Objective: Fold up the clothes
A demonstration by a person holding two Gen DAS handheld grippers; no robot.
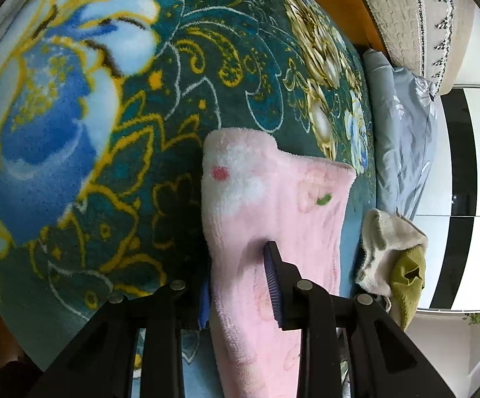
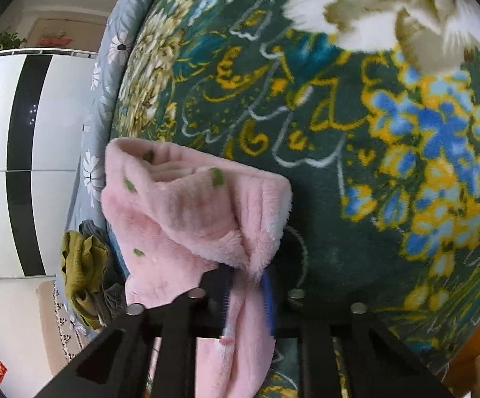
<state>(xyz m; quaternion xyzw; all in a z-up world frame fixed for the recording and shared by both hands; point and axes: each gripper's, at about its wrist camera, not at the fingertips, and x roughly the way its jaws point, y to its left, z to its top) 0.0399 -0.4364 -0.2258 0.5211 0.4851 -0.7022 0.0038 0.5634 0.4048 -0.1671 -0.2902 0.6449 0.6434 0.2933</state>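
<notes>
Pink fleece garment with green flecks; dark-green blanket patterned with blue, yellow and cream flowers; at three o'clock, an olive-green cloth.

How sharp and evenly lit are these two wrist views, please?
Left wrist: blanket blurs toward the left edge, pink garment sharp, wardrobe overexposed. Right wrist: the white flower at the top blurs, wardrobe doors glare; both bend heavily at the rim.

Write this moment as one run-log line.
left gripper: shut on pink fleece garment | right gripper: shut on it | surface: floral blanket
</notes>
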